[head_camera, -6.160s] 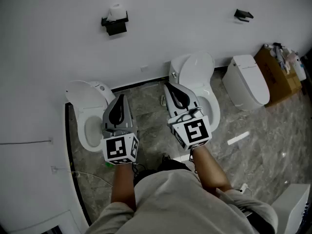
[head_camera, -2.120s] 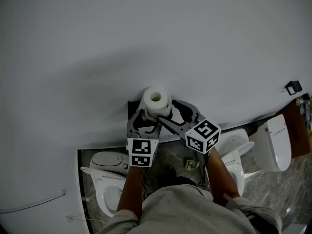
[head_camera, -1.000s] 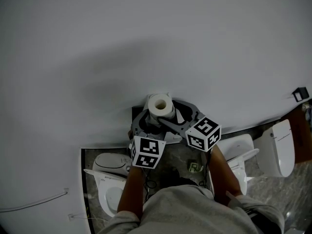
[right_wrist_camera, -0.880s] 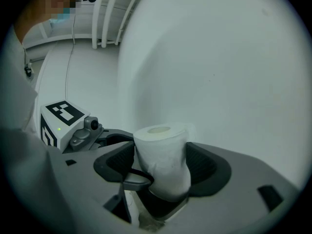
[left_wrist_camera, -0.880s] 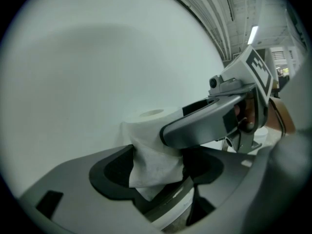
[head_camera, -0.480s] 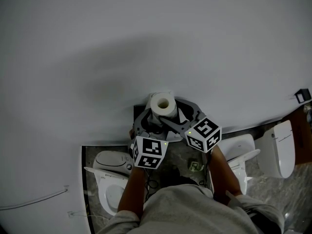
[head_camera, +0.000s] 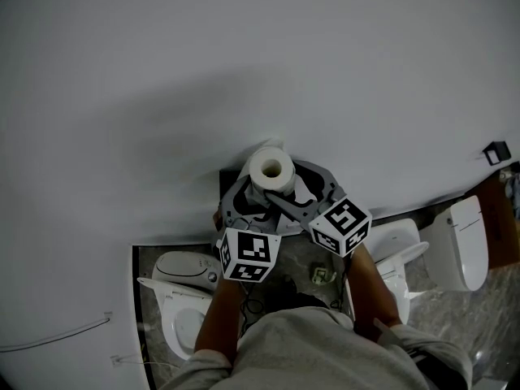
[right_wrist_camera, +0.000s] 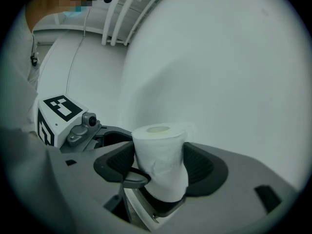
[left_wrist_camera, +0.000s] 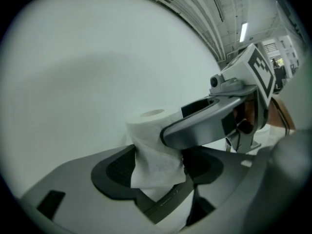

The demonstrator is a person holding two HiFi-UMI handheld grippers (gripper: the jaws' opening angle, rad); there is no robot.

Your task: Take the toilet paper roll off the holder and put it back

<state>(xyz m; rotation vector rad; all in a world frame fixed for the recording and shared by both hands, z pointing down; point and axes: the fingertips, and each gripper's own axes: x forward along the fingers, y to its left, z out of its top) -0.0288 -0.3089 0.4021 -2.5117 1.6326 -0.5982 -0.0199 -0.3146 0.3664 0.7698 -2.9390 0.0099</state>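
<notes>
A white toilet paper roll [head_camera: 270,169] stands upright against the white wall, above the black holder [head_camera: 225,177]. My left gripper [head_camera: 248,195] and my right gripper [head_camera: 286,192] both reach in from below and meet at the roll. In the right gripper view the roll [right_wrist_camera: 160,162] sits squeezed between both pads, so my right gripper [right_wrist_camera: 161,172] is shut on it. In the left gripper view the roll [left_wrist_camera: 155,152] fills the gap of my left gripper [left_wrist_camera: 158,172], and the right gripper's finger [left_wrist_camera: 209,123] crosses in front. The holder's lower part is hidden.
Below on the marble floor stand a toilet [head_camera: 183,279] at the left and another toilet [head_camera: 398,246] at the right. A third toilet [head_camera: 465,242] is further right. A small black wall fitting [head_camera: 493,152] hangs at the far right.
Since half a second ago the roll has risen slightly and looks a bit larger, with both grippers still around it. Six seconds ago both grippers were low, far from the holder.
</notes>
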